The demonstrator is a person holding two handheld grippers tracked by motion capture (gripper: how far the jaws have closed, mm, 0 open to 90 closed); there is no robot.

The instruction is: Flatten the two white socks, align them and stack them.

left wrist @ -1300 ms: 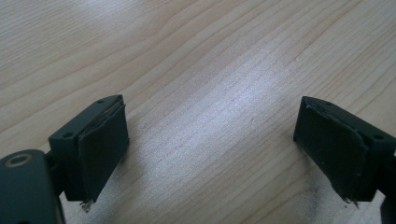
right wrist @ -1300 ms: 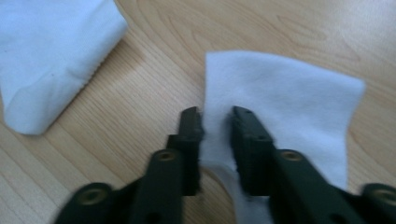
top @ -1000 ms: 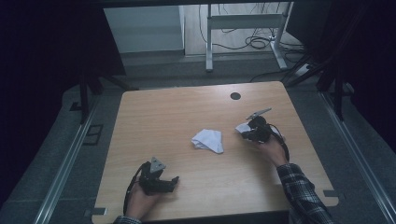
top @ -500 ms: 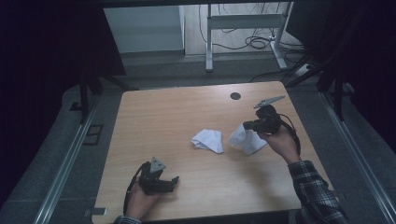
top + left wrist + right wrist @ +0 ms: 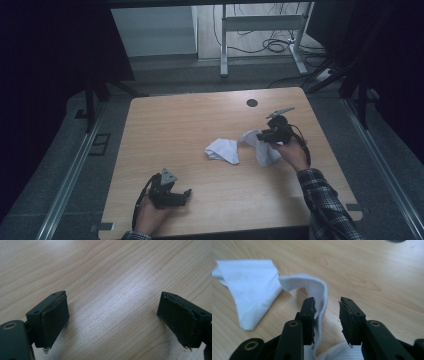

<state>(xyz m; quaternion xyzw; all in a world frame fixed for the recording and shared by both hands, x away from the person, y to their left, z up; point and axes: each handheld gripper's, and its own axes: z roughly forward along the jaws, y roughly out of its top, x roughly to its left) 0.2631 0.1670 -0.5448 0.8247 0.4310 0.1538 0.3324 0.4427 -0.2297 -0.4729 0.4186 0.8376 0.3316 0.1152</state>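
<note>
A white cloth lies mid-table: a folded part (image 5: 222,150) (image 5: 249,290) lies flat, and a second part (image 5: 262,147) (image 5: 317,287) arches up to my right gripper (image 5: 261,136) (image 5: 327,301). I cannot tell whether the two parts are joined. The right jaws have just been opening. The cloth hangs against the left pad, with a clear gap to the right pad. My left gripper (image 5: 186,195) (image 5: 113,305) rests low over the table's near left, wide open, with bare wood between its pads.
The wooden table (image 5: 175,115) has a black round hole (image 5: 252,103) at the far right. Dark floor and metal rails border the table on both sides. A grey desk frame (image 5: 260,22) with cables stands beyond the far edge.
The right gripper has risen off the table, dragging the cloth up and out into a longer drape. Its jaws have parted. The left hand has stayed put.
</note>
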